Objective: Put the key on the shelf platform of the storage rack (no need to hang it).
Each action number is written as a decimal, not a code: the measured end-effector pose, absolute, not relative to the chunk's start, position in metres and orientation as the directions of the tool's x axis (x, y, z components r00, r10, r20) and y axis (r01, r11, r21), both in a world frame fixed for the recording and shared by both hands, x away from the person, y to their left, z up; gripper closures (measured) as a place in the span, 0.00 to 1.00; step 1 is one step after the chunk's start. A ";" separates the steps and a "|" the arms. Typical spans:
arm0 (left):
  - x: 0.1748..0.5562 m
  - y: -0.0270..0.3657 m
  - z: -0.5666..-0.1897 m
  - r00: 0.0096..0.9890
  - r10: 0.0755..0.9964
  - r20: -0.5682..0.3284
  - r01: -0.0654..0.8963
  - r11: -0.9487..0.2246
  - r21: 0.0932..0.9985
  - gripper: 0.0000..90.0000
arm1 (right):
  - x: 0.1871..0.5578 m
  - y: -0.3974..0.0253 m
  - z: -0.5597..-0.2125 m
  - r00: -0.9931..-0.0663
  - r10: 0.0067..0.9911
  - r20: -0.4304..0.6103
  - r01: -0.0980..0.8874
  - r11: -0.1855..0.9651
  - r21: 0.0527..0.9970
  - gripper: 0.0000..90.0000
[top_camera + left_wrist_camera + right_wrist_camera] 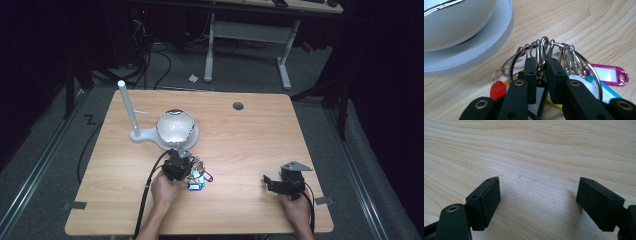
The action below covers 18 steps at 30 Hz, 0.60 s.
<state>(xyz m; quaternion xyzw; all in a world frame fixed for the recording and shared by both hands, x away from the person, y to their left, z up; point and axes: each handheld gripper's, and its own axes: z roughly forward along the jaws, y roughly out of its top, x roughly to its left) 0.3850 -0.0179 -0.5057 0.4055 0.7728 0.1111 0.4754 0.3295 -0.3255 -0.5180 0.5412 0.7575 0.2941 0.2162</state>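
Left gripper (541, 72): pinching key ring bunch (554, 53) | right gripper (537, 202): spread wide over table (536, 152)

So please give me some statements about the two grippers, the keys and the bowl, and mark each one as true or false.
1. The left gripper has its fingers closed on the bunch of keys. True.
2. The right gripper holds a pink key tag. False: its fingers are wide apart over bare table, with nothing between them.
3. The white bowl stands on a round white base. True.
4. The keys lie inside the bowl. False: they are on the table, in front of the base.
5. A white post rises at the left end of the base. True.
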 end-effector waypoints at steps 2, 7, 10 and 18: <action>0.383 -0.014 -0.500 -0.208 0.709 -0.674 0.510 0.667 0.544 0.99 | 0.329 -0.326 -0.518 -0.321 0.947 -0.009 0.693 0.241 0.680 0.22; 0.380 -0.005 -0.488 -0.205 0.686 -0.698 0.505 0.685 0.525 1.00 | 0.329 -0.326 -0.518 -0.321 0.947 -0.009 0.693 0.241 0.680 0.22; 0.378 -0.002 -0.484 -0.208 0.683 -0.701 0.503 0.689 0.522 1.00 | 0.329 -0.326 -0.518 -0.321 0.947 -0.009 0.693 0.241 0.680 0.22; 0.373 0.005 -0.469 -0.183 0.659 -0.730 0.494 0.703 0.511 1.00 | 0.329 -0.326 -0.518 -0.321 0.947 -0.009 0.693 0.241 0.680 0.22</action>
